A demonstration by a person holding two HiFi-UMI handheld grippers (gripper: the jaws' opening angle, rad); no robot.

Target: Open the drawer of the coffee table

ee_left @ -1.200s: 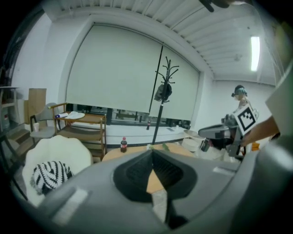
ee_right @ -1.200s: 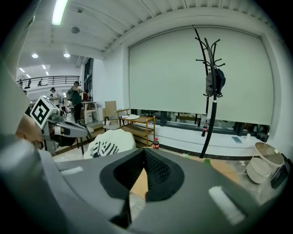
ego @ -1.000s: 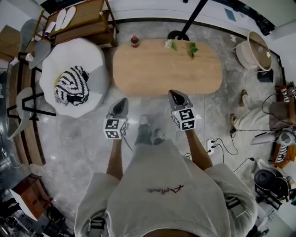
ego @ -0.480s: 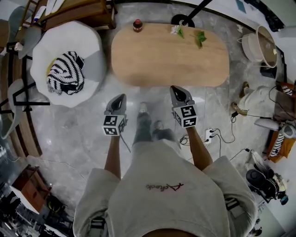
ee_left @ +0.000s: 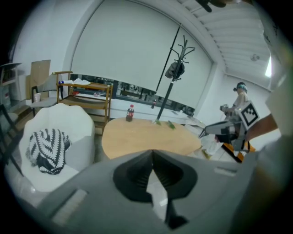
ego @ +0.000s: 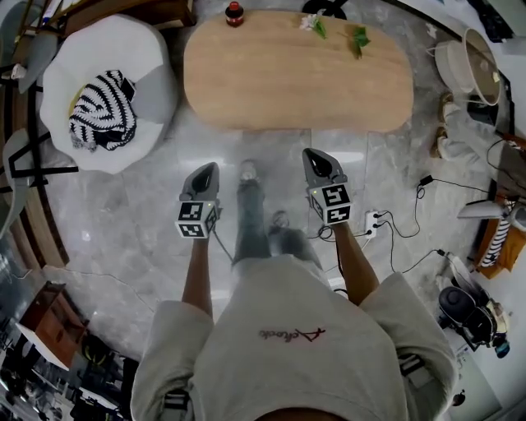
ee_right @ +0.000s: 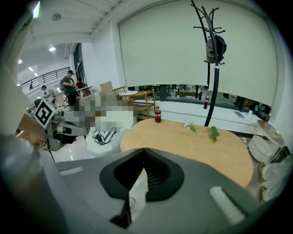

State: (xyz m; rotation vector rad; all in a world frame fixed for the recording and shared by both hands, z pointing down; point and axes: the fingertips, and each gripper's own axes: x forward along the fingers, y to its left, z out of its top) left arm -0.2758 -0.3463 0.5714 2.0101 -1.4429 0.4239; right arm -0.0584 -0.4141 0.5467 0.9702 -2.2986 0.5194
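Coffee table [ego: 296, 74] — a long oval with a pale wooden top — lies across the floor [ego: 123, 247] ahead of the person, well apart from both grippers. As far as I can judge, nothing of the job is done yet. No view shows a drawer. From above only the top is seen, and in the two gripper views the near edge shows no front or handle that I can make out. It may sit under the rim or on another side.

The left gripper [ego: 205, 170] and the right gripper [ego: 315, 156] hang side by side over bare floor, short of the table and pointing toward it. Each one's own view shows its jaws pressed together with nothing between them. The whole task is therefore left to do — close in, find the drawer, take hold of its front and pull it out.

Writing, from the biggest down:
- The person's pale shirt [ego: 288, 312] carries a line of red script across the chest. It is seen upside down and I cannot read it with confidence.
- The marker cube [ego: 196, 220] on each gripper bears black-and-white square patterns, not letters.
- The bottle [ego: 234, 11] at the table's far edge has a red cap, a red band and a dark drink inside. Its print is too small to read in any view.
- The green sprigs [ego: 358, 37] farther along that edge carry no label.
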